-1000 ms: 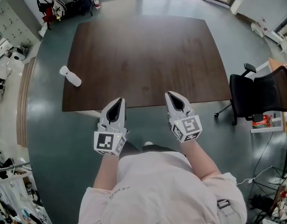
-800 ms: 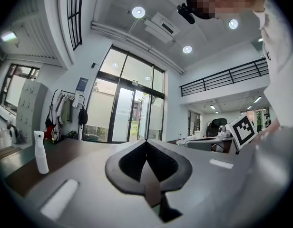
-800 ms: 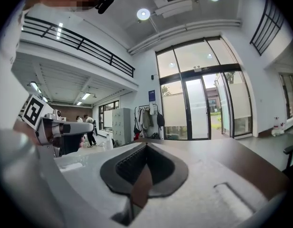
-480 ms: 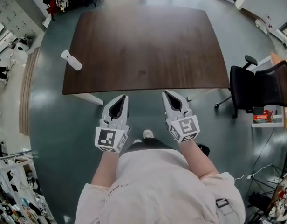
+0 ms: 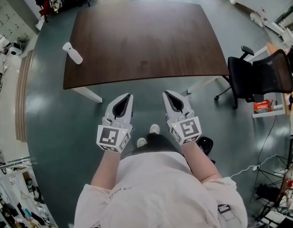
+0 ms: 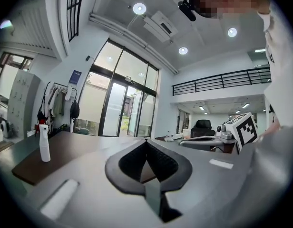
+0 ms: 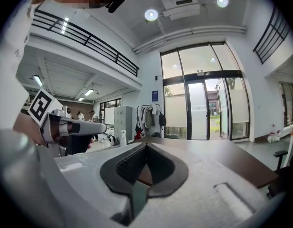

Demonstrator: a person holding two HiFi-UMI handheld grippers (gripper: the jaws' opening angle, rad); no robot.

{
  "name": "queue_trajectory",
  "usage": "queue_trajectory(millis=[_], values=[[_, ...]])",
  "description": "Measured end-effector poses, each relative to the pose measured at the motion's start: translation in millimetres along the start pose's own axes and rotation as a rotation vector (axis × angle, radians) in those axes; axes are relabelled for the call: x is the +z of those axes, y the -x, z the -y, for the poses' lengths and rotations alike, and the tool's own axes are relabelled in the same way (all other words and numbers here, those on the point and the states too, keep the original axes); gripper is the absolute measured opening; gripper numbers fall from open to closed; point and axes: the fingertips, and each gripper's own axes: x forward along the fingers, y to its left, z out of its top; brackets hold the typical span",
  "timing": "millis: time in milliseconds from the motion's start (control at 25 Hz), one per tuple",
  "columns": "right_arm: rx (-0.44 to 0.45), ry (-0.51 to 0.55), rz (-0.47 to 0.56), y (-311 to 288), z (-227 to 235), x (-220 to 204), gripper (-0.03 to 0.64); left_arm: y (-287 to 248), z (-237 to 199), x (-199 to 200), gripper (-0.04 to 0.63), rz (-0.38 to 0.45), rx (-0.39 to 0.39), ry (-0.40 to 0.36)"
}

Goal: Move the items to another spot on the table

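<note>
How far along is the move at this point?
Done: nothing visibly; the spray bottle stands alone near the left edge of the table. In hand: nothing; the left gripper and right gripper are both shut and empty, short of the table. Left: the whole move.

A dark brown wooden table (image 5: 141,37) fills the upper middle of the head view, standing on a glossy grey-green floor (image 5: 56,127). A black office chair (image 5: 260,77) sits at the right edge. In the left gripper view, tall glass doors (image 6: 120,110) take the centre left, with round ceiling lights (image 6: 139,8) above and a railed balcony (image 6: 222,82) at the right.
</note>
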Motion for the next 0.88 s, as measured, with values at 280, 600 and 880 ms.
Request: queue_trajectory(millis=[280,600,880], values=[[0.017,-0.018,-0.017,9.4,-29.0,-10.1,-0.008,27.4,2.3,0.7,0.017,0.014,0.010,0.003],[0.014,-0.003,-0.016,26.3,-32.3,-12.3,-0.008,31.6,24.7,-4.3,0.017,0.011,-0.022,-0.014],[-0.012,-0.003,-0.010,33.2,-15.3,-9.6,-0.008,23.4,27.5,-1.3,0.017,0.011,-0.023,-0.021]])
